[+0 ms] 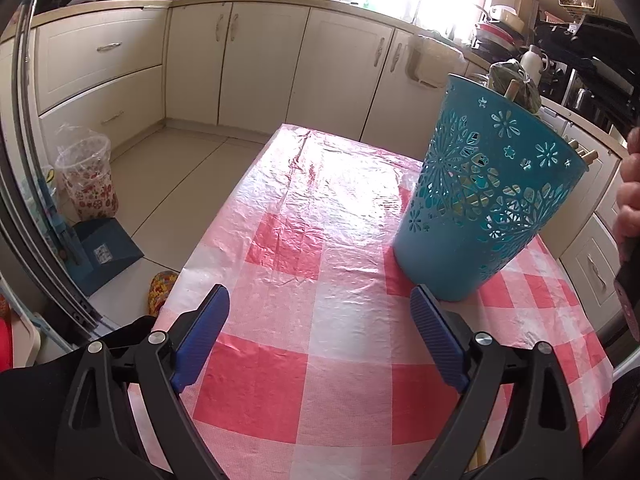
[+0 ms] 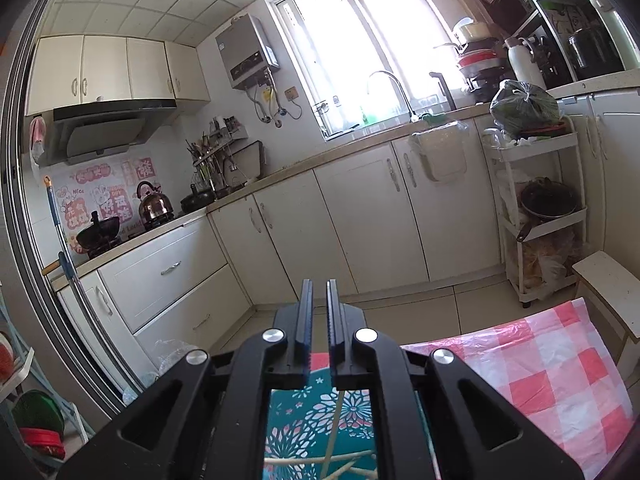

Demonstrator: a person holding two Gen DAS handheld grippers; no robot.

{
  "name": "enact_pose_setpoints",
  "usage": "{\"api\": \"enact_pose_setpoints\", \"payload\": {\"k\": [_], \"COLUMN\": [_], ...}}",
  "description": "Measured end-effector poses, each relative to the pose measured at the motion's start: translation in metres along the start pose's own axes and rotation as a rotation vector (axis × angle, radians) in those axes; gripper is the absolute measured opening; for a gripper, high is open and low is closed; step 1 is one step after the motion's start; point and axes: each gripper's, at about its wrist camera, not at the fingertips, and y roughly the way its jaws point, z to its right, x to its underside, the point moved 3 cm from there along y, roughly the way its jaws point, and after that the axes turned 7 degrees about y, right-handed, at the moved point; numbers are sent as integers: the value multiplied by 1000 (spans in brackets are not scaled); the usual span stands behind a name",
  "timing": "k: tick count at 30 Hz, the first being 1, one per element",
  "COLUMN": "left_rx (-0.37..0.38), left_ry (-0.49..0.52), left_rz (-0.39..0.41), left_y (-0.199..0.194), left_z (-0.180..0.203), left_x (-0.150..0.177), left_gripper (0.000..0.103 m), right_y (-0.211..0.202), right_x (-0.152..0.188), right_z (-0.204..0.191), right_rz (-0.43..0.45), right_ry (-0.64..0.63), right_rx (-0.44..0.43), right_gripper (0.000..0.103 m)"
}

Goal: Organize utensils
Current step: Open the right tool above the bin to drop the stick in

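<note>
A teal cut-out plastic basket stands upright on the pink checked tablecloth, right of centre. Wooden utensil ends stick out over its rim. My left gripper hovers low over the cloth just left of the basket's foot, open wide, with nothing between its blue pads. In the right wrist view my right gripper is right above the basket, its jaws a narrow gap apart and holding nothing. Pale chopsticks lie inside the basket below it. A hand shows at the right edge.
Cream kitchen cabinets run behind the table. On the floor to the left are a lined bin and a blue dustpan. A white trolley shelf and a pale stool stand past the table's far right corner.
</note>
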Motion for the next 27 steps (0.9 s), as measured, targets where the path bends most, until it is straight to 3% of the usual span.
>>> {"api": "enact_pose_setpoints", "payload": {"k": [2, 6, 8, 10, 14, 17, 19, 27], "left_rx": [-3, -13, -17, -21, -28, -36, -41, -46], "left_ry": [1, 18, 26, 34, 49, 67, 77, 73], "left_rz": [3, 13, 16, 19, 25, 29, 30, 31], "left_y": [-1, -3, -5, -6, -8, -9, -9, -9], "left_z": [0, 3, 6, 8, 11, 15, 15, 14], "left_x": [0, 0, 0, 1, 1, 2, 2, 1], "left_gripper": [88, 88, 88, 88, 88, 89, 89, 89], "right_y": [-22, -67, -86, -102, -112, -101, -89, -70], "right_x": [-1, 6, 14, 29, 73, 103, 112, 148], "right_z": [1, 1, 3, 8, 30, 54, 60, 51], "right_rz": [20, 34, 26, -1, -117, -263, -338, -479], "right_ry": [-14, -80, -111, -142, -185, -125, -96, -167], "right_rx": [9, 30, 57, 89, 179, 237, 242, 234], "right_gripper": [30, 35, 48, 54, 62, 63, 64, 79]}}
